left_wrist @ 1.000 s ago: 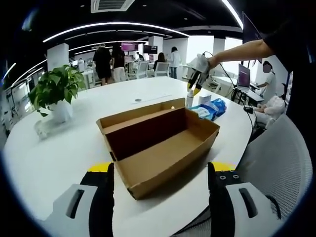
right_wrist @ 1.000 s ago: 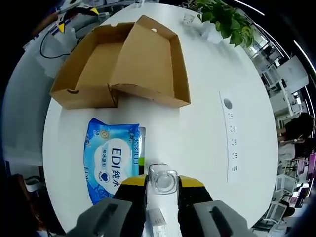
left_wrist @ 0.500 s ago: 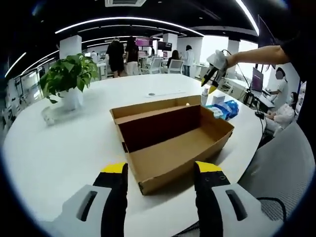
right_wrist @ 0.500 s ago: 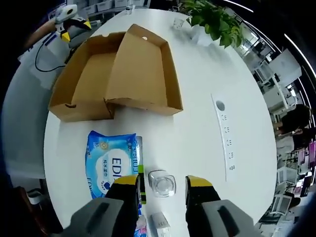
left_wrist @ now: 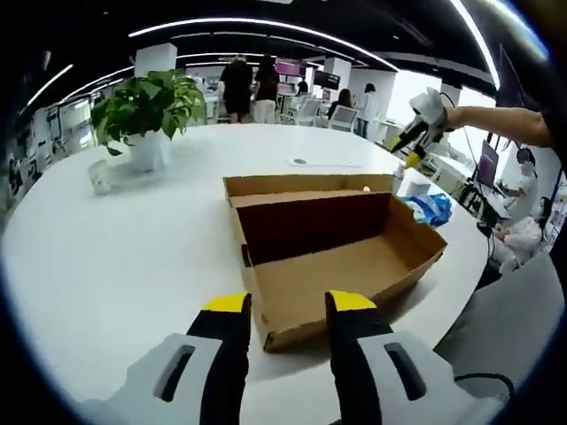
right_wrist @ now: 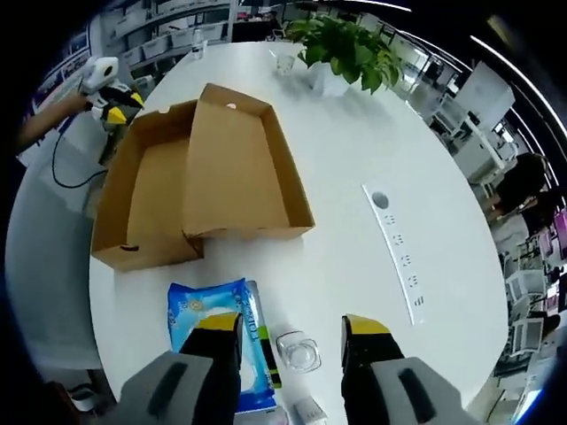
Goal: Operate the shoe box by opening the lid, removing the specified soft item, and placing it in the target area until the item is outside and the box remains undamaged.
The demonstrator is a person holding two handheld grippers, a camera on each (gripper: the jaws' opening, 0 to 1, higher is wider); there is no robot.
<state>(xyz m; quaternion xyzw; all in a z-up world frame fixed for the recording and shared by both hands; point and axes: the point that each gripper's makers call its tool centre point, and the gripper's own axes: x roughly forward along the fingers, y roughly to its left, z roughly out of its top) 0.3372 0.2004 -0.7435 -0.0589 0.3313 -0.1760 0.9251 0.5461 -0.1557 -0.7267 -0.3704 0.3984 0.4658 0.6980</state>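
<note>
Right gripper (right_wrist: pixel 286 332) risen off clear bottle (right_wrist: pixel 299 351), jaws open, empty; wipes pack (right_wrist: pixel 213 341) just left.

Open-plan office: round white table (left_wrist: pixel 106 257), potted plant (left_wrist: pixel 151 106), ceiling light strips (left_wrist: pixel 257 25).
</note>
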